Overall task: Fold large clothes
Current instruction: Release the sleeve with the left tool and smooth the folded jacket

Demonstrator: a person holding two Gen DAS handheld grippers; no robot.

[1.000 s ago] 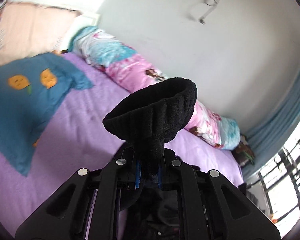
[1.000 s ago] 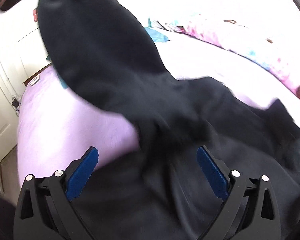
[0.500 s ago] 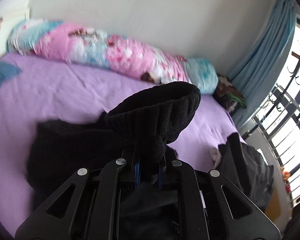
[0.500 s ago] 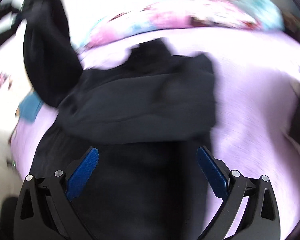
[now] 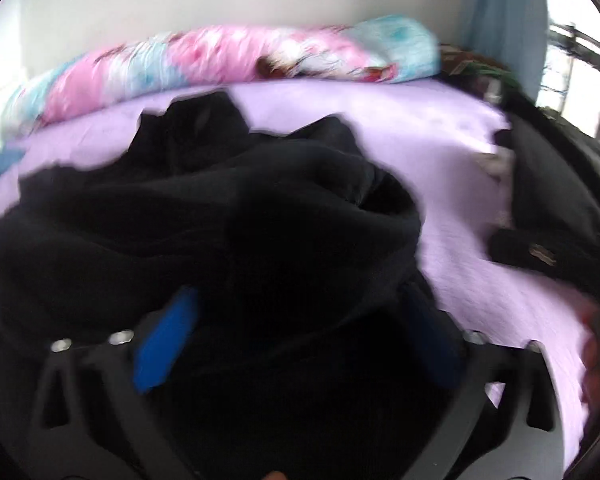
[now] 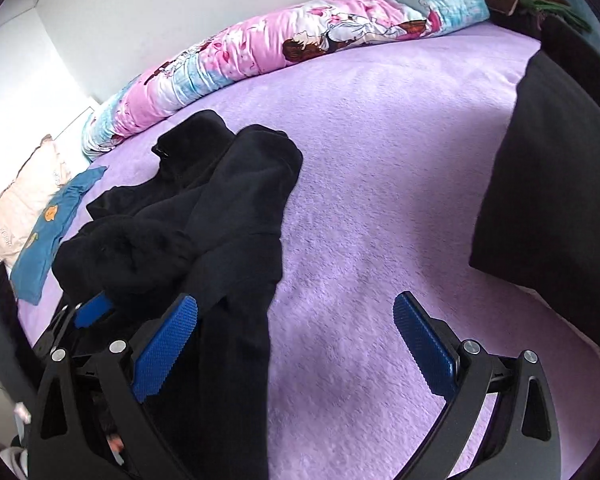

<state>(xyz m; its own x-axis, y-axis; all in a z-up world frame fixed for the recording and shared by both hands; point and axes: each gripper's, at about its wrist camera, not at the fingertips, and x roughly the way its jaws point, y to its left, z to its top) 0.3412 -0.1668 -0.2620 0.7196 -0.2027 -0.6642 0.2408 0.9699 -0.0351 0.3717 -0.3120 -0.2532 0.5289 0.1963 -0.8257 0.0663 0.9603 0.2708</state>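
Black garment (image 6: 204,216) heaped on the purple bed (image 6: 380,200), left gripper (image 5: 296,340) just opened over it with cloth between unpressed pads, right gripper (image 6: 296,344) spread empty: bunched layers risk grabbing several plies, skewing any fold.

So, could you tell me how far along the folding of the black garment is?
Early. Done: the black garment lies on the purple bed, though bunched, not flat. In hand: nothing; the left gripper has just been opening with fabric loose between its jaws, and the right gripper is open over bare sheet. Left: spreading it flat and every fold.
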